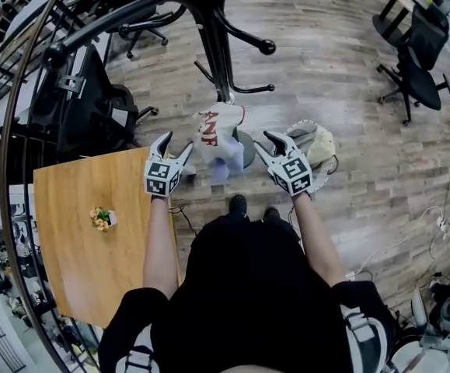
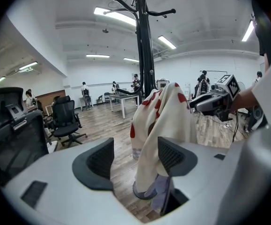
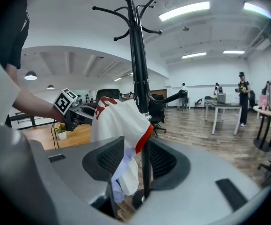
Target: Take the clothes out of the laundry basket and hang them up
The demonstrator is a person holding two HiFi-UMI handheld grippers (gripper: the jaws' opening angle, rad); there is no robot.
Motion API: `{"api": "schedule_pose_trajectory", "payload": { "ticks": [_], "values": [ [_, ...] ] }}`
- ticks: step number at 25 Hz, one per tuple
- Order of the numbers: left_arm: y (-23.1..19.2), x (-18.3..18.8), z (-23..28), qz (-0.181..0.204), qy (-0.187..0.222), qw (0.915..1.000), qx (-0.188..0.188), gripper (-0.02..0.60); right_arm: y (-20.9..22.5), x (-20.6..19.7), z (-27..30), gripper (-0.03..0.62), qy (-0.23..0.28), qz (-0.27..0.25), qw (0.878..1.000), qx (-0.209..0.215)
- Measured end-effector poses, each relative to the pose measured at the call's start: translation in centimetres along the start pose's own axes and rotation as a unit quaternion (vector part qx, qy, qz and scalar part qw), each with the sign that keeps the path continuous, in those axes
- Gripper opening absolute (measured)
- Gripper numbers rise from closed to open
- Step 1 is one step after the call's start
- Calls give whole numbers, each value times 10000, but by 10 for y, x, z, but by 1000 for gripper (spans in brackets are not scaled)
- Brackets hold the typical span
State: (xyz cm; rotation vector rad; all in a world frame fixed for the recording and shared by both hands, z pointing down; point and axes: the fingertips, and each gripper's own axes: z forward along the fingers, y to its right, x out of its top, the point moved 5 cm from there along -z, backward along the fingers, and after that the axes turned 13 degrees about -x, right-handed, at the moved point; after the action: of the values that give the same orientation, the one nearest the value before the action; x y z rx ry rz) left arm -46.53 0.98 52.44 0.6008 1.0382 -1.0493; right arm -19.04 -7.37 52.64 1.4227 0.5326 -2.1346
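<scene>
A white garment with red lettering (image 1: 213, 130) hangs on the black coat rack (image 1: 213, 37), draped down toward its round base. My left gripper (image 1: 174, 148) stands open just left of the garment, and my right gripper (image 1: 267, 144) stands open just right of it; neither holds anything. In the left gripper view the garment (image 2: 168, 111) hangs beyond the open left gripper (image 2: 135, 158), close to its right jaw. Past the open right gripper (image 3: 136, 159) in the right gripper view I see the garment (image 3: 116, 118) and the rack's pole (image 3: 136, 55). The pale laundry basket (image 1: 306, 124) sits on the floor behind my right gripper.
A wooden table (image 1: 92, 239) with a small flower pot (image 1: 102, 218) stands at the left. Black office chairs (image 1: 415, 68) stand at the far right, another chair (image 1: 100, 107) at the left. Cables (image 1: 434, 220) trail over the wood floor at the right.
</scene>
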Motion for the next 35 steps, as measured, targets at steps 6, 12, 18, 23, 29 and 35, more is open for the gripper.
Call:
{"api": "schedule_pose_trajectory", "payload": {
  "ticks": [6, 12, 18, 23, 29, 35],
  "values": [
    [25, -2, -10, -161, 44, 9998, 148, 305, 6, 0, -16, 167, -3, -133, 9997, 202],
    [54, -7, -13, -263, 83, 9994, 229, 305, 11, -8, -39, 163, -38, -206, 9993, 319],
    [82, -3, -16, -259, 121, 9989, 372, 304, 25, -20, -66, 151, -57, -201, 9992, 340],
    [116, 1, -14, -251, 122, 9990, 339, 267, 43, -31, -93, 147, -16, -59, 9997, 248],
    [164, 6, -2, -129, 138, 9997, 178, 72, 65, -55, -129, 135, -47, 91, 9998, 170],
    [202, 15, 18, -40, 180, 9998, -16, 40, 93, -78, -169, 129, -79, 248, 9996, -105]
  ]
}}
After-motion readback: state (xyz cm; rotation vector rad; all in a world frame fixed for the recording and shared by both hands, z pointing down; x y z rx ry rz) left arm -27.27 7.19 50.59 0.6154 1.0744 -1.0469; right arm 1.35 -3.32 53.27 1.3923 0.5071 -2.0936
